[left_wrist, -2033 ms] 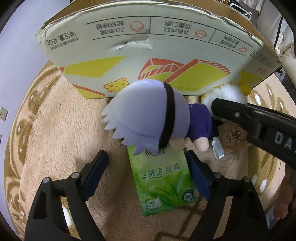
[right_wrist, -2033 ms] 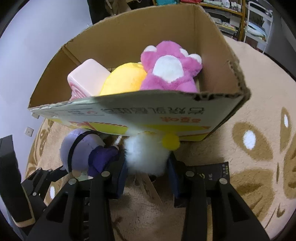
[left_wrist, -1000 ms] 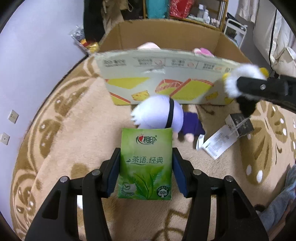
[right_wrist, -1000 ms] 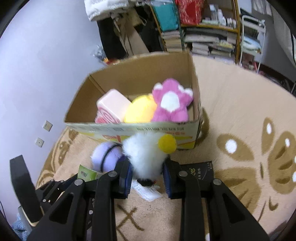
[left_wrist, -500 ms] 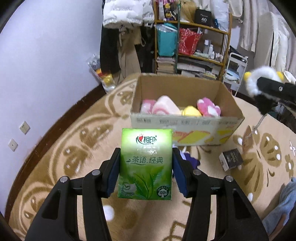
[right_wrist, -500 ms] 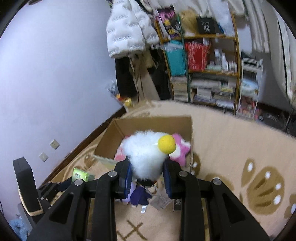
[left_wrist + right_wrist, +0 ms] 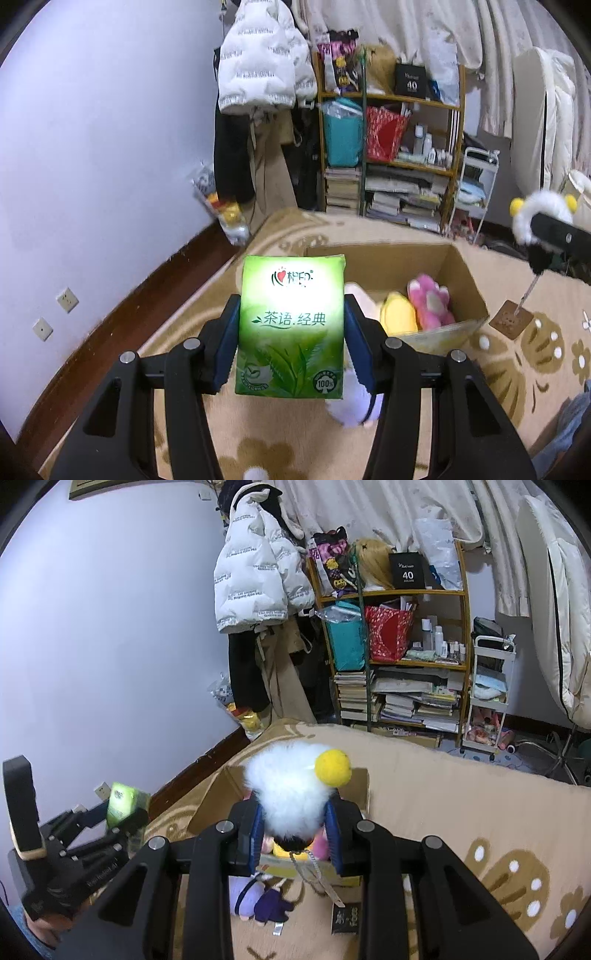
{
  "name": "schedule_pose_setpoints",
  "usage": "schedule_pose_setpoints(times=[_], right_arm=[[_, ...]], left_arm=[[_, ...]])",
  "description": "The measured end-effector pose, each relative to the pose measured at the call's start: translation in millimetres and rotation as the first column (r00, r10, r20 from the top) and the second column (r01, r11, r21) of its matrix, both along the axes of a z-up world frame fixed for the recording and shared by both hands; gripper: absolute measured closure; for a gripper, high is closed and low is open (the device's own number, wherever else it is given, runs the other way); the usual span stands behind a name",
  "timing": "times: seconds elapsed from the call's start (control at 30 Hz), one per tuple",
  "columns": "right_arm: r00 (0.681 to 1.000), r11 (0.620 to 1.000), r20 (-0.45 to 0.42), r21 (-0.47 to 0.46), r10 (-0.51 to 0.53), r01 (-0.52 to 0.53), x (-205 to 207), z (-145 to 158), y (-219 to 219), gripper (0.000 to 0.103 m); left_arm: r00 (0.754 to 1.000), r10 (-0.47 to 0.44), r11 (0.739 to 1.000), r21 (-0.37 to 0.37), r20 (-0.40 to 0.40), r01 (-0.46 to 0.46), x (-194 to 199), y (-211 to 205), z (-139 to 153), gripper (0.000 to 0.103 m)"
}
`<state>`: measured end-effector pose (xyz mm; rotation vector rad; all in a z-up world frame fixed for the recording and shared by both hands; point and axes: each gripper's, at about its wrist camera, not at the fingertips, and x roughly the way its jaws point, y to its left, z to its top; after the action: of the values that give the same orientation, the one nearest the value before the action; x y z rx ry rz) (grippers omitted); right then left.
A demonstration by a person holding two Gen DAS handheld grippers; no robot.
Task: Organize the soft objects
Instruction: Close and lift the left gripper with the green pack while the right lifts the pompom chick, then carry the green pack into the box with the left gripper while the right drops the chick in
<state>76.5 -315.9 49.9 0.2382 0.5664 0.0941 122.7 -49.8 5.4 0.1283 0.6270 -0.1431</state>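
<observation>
- Above cardboard box (image 7: 461, 269): left gripper (image 7: 291, 332) fingers pinching green tissue pack (image 7: 290, 325) at sides; soft, light, squashes.
- Right gripper (image 7: 293, 832) fingers squeezing white fluffy plush (image 7: 291, 794) mid-body; compressible.

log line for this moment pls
left gripper: shut on tissue pack | right gripper: shut on white plush | both above box

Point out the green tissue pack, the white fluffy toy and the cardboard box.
green tissue pack (image 7: 290, 325): left wrist view, middle of its printed front.
white fluffy toy (image 7: 291, 797): right wrist view, centre of its white fur.
cardboard box (image 7: 463, 275): left wrist view, inner right wall.
</observation>
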Motion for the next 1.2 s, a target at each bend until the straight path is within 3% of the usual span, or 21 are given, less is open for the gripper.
schedule_pose_setpoints(times=[0.23, 0.37, 0.53, 0.83, 1.2], right_arm=[[1.000, 0.999, 0.020, -0.031, -0.006, 0.006, 23.3, 3.0, -4.3, 0.073], [1.000, 0.998, 0.016, -0.063, 0.002, -0.001, 40.6, -2.4, -5.2, 0.073], [1.000, 0.997, -0.006, -0.078, 0.026, -0.027, 63.4, -14.2, -9.0, 0.073], [0.997, 0.999, -0.063, -0.020, 0.040, -0.041, 83.2, -47.2, -15.9, 0.073], [0.985, 0.998, -0.162, 0.002, 0.061, -0.061, 89.4, -76.3, -12.6, 0.071]], left_arm=[[1.000, -0.002, 1.000, -0.018, 0.013, 0.003, 28.9, -2.7, 3.2, 0.051], [1.000, -0.017, 1.000, -0.003, 0.006, 0.017, 41.3, -11.5, -5.2, 0.051], [0.999, -0.048, 0.998, -0.045, -0.025, 0.047, 61.8, -18.9, -22.5, 0.051], [0.993, -0.077, 0.995, -0.075, -0.086, 0.071, 85.1, -29.2, -49.2, 0.051], [0.990, -0.078, 0.996, -0.052, -0.120, 0.073, 90.6, -38.1, -67.8, 0.046]])
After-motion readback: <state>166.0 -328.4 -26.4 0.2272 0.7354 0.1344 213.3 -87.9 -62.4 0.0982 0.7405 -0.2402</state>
